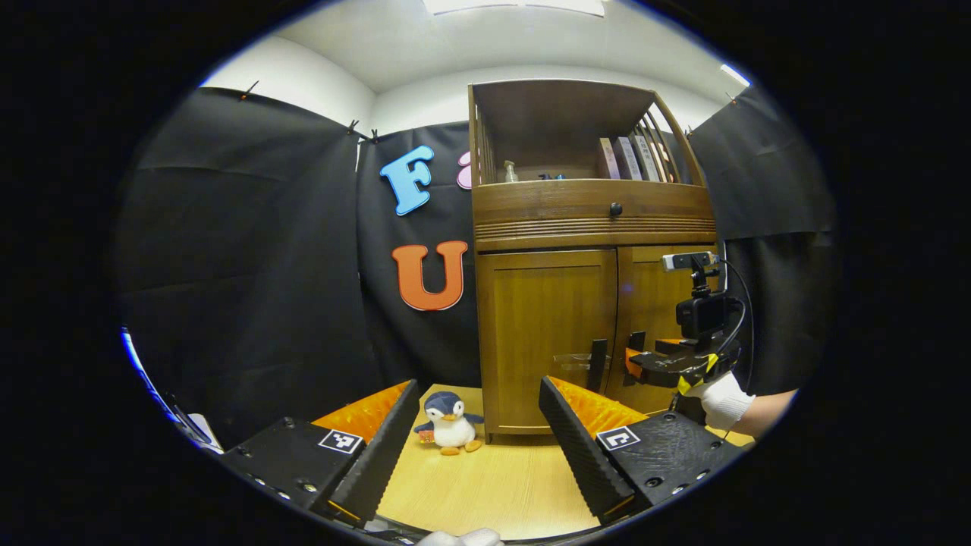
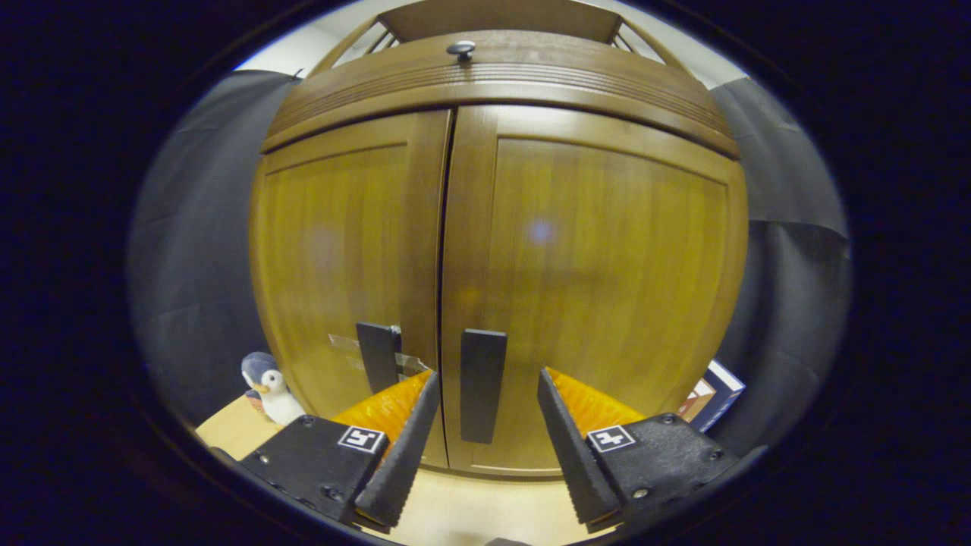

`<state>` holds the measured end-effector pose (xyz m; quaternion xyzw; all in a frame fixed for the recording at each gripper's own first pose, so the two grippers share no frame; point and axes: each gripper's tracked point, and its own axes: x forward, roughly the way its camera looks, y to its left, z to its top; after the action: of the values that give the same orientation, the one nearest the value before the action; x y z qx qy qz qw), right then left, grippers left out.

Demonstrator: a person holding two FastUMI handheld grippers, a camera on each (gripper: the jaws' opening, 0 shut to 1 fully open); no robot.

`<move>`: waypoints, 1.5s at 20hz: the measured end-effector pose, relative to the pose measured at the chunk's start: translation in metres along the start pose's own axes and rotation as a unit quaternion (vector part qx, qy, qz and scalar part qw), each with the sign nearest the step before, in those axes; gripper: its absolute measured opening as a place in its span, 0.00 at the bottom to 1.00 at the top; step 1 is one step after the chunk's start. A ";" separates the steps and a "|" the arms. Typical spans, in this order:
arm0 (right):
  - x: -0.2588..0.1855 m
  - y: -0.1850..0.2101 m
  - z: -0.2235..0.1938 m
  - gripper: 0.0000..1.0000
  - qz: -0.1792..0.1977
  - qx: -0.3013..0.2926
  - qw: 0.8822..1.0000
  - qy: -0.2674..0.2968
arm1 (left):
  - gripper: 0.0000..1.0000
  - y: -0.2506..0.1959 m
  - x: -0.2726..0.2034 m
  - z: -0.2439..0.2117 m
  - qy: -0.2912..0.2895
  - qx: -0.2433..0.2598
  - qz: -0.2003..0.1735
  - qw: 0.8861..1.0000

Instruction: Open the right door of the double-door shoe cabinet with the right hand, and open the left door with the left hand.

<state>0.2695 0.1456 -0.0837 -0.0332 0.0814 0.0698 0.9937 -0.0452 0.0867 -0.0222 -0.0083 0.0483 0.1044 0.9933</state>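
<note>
We see the shoe cabinet [image 1: 592, 303] standing on the bench [image 1: 485, 485], both doors closed. Our right gripper [image 2: 479, 444] gapes around the right door's handle [image 2: 482, 383] without touching; our left gripper [image 1: 479, 440] hangs open, well back, near a toy penguin [image 1: 449, 423].

1. Shoe cabinet [image 2: 576, 250]: golden-brown wood with vertical grain; darker brown grooved band above the doors.
2. Door handles [image 2: 482, 383]: black bars.
3. Drawer knob [image 2: 460, 50]: dark.
4. Plush penguin [image 1: 449, 423]: navy and white, orange beak and feet.
5. Table [image 1: 493, 485]: pale wood grain.
6. Glove [image 1: 724, 400]: white.
</note>
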 end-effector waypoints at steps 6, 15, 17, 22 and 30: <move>0.028 0.007 -0.013 0.64 -0.004 0.010 1.000 0.021 | 0.96 0.012 -0.002 0.000 0.002 0.004 0.016 1.000; 0.036 0.006 -0.019 0.34 0.001 0.043 0.999 0.033 | 1.00 0.017 -0.005 -0.005 0.000 -0.001 0.018 1.000; 0.031 0.006 -0.021 0.31 0.008 0.039 0.999 0.037 | 0.96 0.017 -0.005 -0.004 -0.002 0.000 0.016 1.000; 0.005 0.004 -0.029 0.30 0.036 0.035 0.998 0.041 | 0.96 0.010 -0.004 -0.006 -0.004 -0.001 0.002 1.000; -0.049 -0.009 -0.045 0.30 0.077 0.032 0.995 0.047 | 0.96 -0.009 -0.001 -0.010 -0.005 0.000 -0.026 1.000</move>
<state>0.2159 0.1269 -0.1189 0.0023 0.1326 0.1419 0.9810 -0.0458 0.0778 -0.0315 -0.0088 0.0428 0.0790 0.9959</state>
